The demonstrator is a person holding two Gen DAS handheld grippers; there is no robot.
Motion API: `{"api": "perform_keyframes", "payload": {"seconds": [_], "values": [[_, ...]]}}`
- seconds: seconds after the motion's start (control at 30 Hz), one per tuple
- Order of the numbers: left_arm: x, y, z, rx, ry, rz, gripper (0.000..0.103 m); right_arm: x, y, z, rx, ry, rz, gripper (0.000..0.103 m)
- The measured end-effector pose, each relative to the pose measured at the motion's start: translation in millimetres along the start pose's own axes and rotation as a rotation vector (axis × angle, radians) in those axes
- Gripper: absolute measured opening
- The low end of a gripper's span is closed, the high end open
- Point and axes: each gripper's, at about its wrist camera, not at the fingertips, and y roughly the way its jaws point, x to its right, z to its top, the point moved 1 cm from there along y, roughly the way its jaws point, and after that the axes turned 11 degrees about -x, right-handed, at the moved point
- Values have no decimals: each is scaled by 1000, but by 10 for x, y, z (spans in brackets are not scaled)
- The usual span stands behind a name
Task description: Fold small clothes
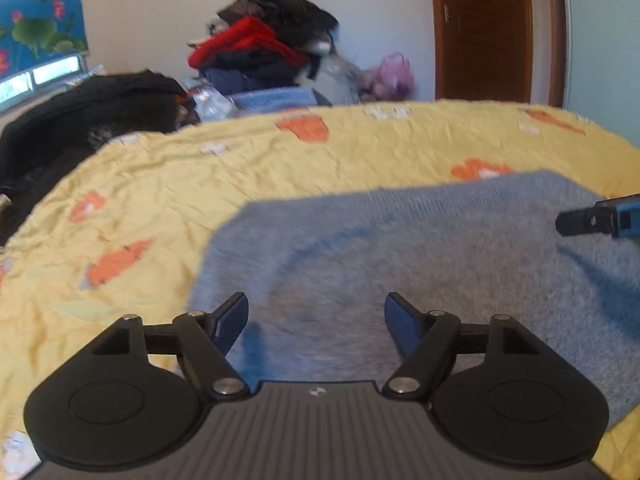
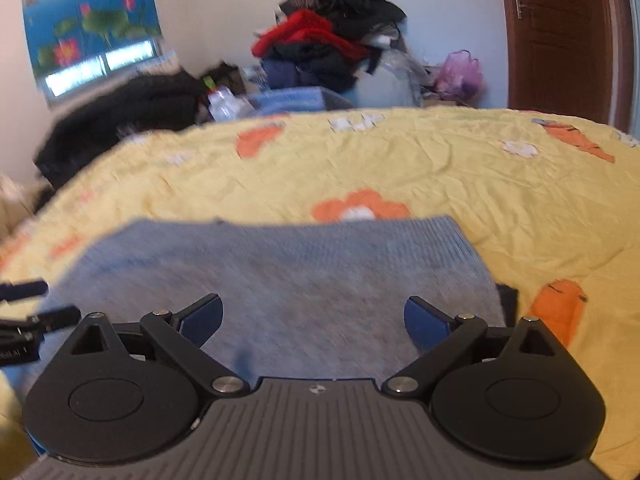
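Left wrist view: our left gripper (image 1: 316, 316) and right gripper (image 2: 314, 318) both gape empty over the grey knit (image 1: 400, 264), flat beneath and ahead of the jaws. Looks like we're between folds; next we pick an edge.

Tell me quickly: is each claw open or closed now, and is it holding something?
Left claw: open, holding nothing, above the grey knit garment.
Right claw: open, holding nothing, above the same garment.
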Motion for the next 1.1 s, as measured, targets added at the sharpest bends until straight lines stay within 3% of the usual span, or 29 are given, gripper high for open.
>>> {"api": "perform_keyframes", "payload": {"seconds": [0.07,0.13,0.23,0.33,0.47,0.6,0.63,0.7,0.83,0.93,1.1], "values": [[0,131,-81,-1,-7,-12,76,62,138,-170,-39,-18,-111,99],[-56,154,-138,19,-38,-41,77,197,94,-301,17,24,-88,99],[-87,154,-157,22,-51,-56,77,225,75,-303,10,44,-101,99],[-101,156,-149,21,-57,-64,78,112,2,-216,0,67,-130,88],[-106,159,-143,20,-62,-68,78,-106,-200,-132,63,63,-30,96],[-107,161,-144,18,-66,-75,79,-247,-1,-166,0,-40,-103,96],[-112,163,-141,17,-70,-79,79,-222,74,-216,-23,-58,-124,100],[-118,166,-140,17,-73,-83,80,-181,157,-358,2,-114,-156,103],[-123,164,-132,16,-76,-81,81,-94,132,-380,2,-61,-108,103],[-132,12,-183,17,-92,-55,81,-133,130,-389,5,-73,-122,103],[-144,-418,-381,67,-88,-171,81,-116,111,-399,14,-62,-111,103]]}}
